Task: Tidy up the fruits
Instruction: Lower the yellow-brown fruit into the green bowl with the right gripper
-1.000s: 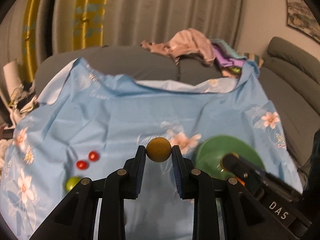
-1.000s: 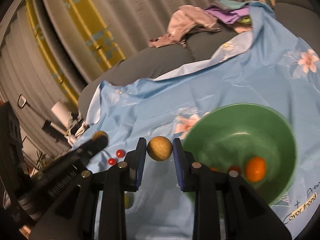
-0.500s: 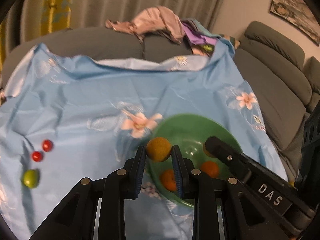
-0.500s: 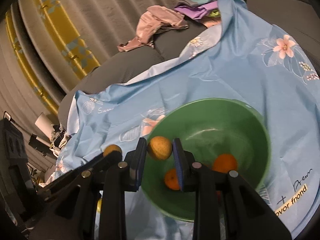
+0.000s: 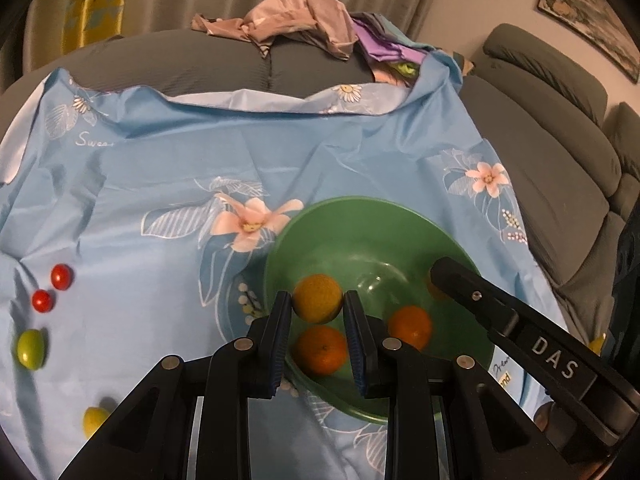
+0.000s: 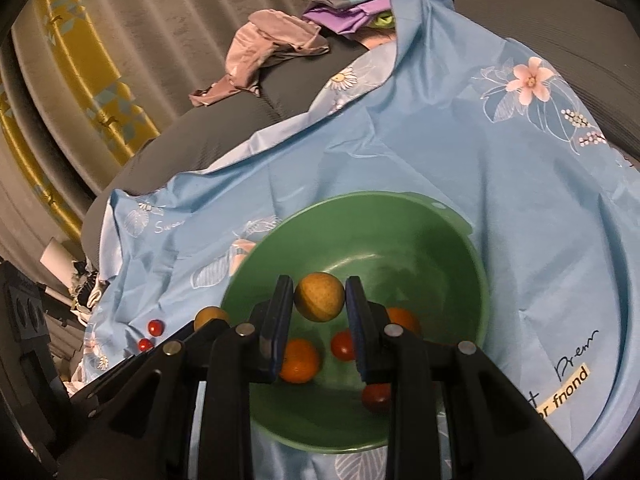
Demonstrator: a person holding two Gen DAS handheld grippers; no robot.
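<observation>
Item: round yellow-brown fruit, being gripped between the narrowed jaws of the left gripper above the near-left part of the round green plastic bowl. A second yellow-brown ball-shaped fruit is being pinched by the right gripper over the same bowl, jaws likewise narrow. Both fruits are near-spherical; no long axis can be told.

Inside the bowl: two oranges, and red tomatoes being seen from the right wrist.

Left of the bowl on the light-blue flowered cloth: two small red tomatoes, a green fruit, a yellow fruit, with bare cloth lying between.

Behind: grey sofa, heaped clothes
</observation>
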